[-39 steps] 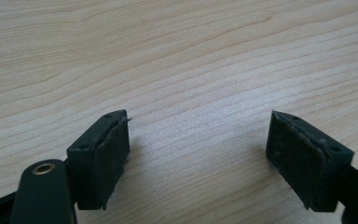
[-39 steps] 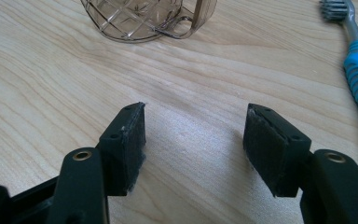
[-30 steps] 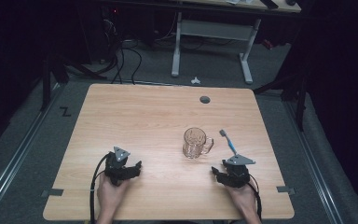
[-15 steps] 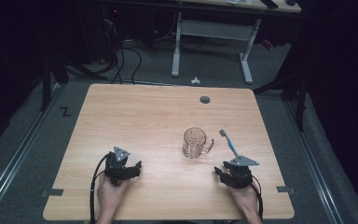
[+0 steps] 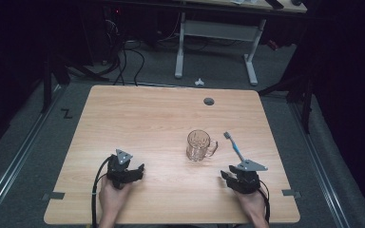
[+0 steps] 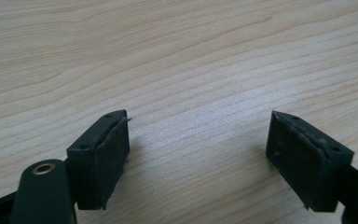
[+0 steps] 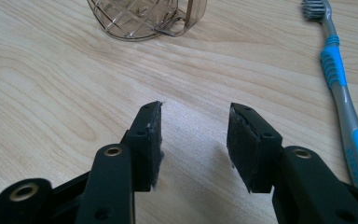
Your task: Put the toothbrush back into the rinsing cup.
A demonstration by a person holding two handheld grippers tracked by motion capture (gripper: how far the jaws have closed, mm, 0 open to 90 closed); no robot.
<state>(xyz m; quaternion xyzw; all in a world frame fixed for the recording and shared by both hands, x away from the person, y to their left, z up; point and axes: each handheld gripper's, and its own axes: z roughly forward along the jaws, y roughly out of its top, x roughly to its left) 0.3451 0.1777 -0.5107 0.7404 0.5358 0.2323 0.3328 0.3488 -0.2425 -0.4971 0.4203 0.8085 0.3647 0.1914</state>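
Nothing was done yet: our right gripper (image 7: 193, 116) sat half-open and empty near the toothbrush (image 7: 342, 88) and mug (image 7: 144, 16), left gripper (image 6: 198, 135) wide open.

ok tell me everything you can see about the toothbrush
The toothbrush lies flat on the wooden table, right of the clear glass mug and apart from it. It looks plastic: a grey handle with bright blue grip sections and a small bristled head at the far end. Nothing grips it; the right gripper, jaws open, sits just beside its near end.
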